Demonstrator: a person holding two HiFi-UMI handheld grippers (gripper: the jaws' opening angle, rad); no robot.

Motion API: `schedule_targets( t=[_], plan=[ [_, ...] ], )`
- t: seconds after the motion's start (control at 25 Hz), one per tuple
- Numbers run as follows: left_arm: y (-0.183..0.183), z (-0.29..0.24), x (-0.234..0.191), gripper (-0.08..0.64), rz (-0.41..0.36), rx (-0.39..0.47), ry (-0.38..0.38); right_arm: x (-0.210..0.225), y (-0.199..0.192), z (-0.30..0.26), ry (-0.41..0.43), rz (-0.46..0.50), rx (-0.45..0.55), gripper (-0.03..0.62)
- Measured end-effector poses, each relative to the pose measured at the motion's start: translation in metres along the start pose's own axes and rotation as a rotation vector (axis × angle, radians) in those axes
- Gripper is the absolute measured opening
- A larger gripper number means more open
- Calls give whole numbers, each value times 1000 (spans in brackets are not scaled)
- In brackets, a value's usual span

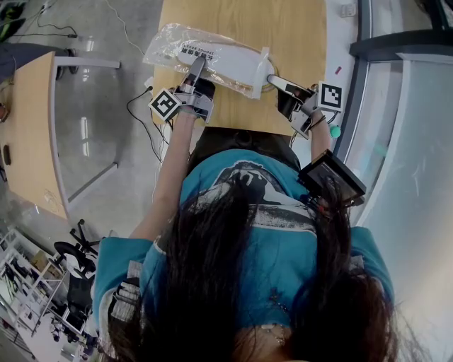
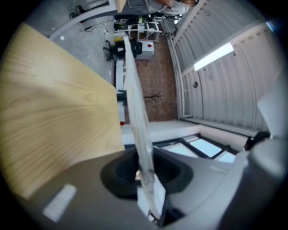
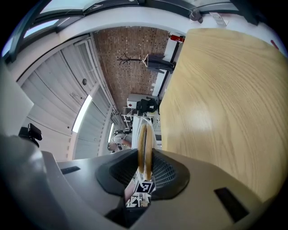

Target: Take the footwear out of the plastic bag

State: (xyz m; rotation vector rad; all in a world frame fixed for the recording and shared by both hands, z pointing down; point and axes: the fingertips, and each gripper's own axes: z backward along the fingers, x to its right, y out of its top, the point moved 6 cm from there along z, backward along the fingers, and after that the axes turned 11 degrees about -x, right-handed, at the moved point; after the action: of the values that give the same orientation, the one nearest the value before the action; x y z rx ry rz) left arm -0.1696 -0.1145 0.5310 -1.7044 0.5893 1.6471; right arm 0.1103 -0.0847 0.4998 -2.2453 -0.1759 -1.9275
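Observation:
A clear plastic bag (image 1: 164,44) with white footwear (image 1: 230,62) inside lies across the near part of a wooden table (image 1: 241,18). My left gripper (image 1: 197,66) comes in from the near side and is shut on the bag's film (image 2: 135,103), which runs edge-on between its jaws (image 2: 146,175). At the bag's right end my right gripper (image 1: 272,79) is shut on two thin tan layers (image 3: 145,148), seen edge-on and seemingly the footwear's soles, between its pads (image 3: 145,168). Whether bag film lies over them I cannot tell.
The table's near edge (image 1: 233,127) is right at the person's body. A second wooden table (image 1: 28,134) stands to the left, with cables (image 1: 141,117) on the floor between. A glass partition (image 1: 396,106) runs along the right. Office chairs (image 1: 71,254) stand at lower left.

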Motion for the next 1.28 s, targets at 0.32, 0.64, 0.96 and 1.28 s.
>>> schedule_targets(
  t=[0.32, 0.64, 0.96, 1.28],
  plan=[
    [1, -4, -5, 101, -93, -96, 104, -4, 3, 10, -102, 49, -30, 89],
    [6, -13, -17, 110, -69, -94, 122, -7, 3, 23, -161, 74, -15, 87],
    [14, -19, -30, 99, -79, -98, 174, -14, 3, 47, -215, 83, 31, 87],
    [31, -11, -45, 2, -130, -68, 304, -32, 6, 57, -249, 130, 81, 86]
  ],
)
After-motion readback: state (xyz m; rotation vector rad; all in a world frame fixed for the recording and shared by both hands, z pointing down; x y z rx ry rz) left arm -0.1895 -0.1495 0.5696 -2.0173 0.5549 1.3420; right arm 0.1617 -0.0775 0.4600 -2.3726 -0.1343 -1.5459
